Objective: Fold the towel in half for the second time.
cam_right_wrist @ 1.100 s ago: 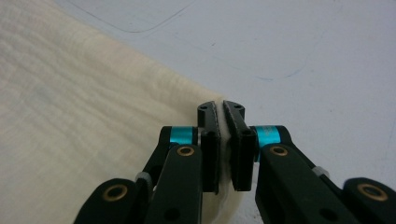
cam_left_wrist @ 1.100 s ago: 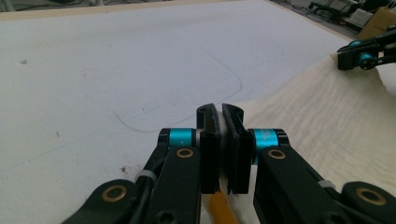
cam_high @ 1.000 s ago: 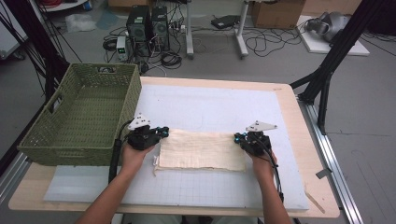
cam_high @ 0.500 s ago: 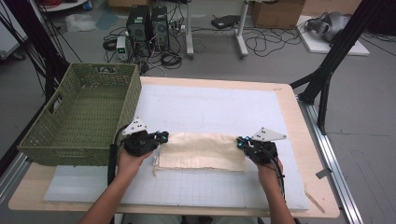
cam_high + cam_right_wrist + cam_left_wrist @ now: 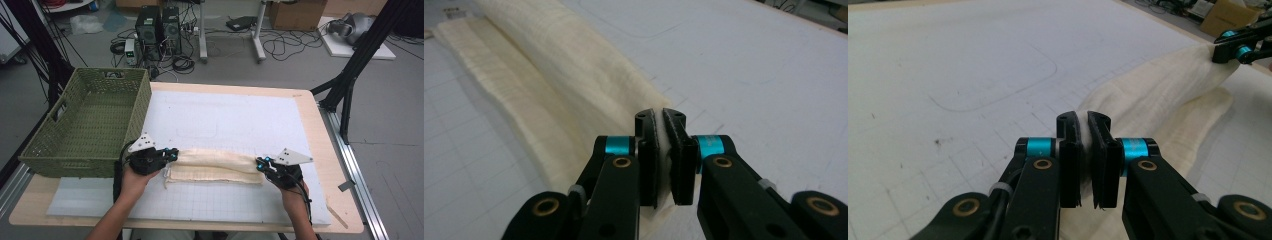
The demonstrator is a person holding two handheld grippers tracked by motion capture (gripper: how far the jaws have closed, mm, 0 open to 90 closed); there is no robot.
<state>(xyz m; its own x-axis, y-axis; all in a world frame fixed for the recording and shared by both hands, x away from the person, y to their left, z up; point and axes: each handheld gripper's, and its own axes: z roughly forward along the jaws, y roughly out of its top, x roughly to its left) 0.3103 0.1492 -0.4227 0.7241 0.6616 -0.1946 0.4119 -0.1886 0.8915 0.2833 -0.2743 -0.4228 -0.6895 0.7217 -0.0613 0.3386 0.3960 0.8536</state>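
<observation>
In the lower middle of the frame, the cream cloth [image 5: 215, 167] lies folded on the desk [image 5: 320, 130], its ends pinched by the left tool [image 5: 171, 154] and right tool [image 5: 261, 164].

Hidden from me: cloth [image 5: 1153, 100] edge pinched inside left gripper [image 5: 1083, 160] jaws; same inside right gripper [image 5: 660, 160]. Beside the cloth, both forearms were cut off at the frame bottom.

A wooden table [image 5: 330, 150] is covered by a white gridded mat [image 5: 225, 120]. On the mat a cream cloth [image 5: 215, 167] is laid; a green basket [image 5: 90, 125] is set at the left edge.
</observation>
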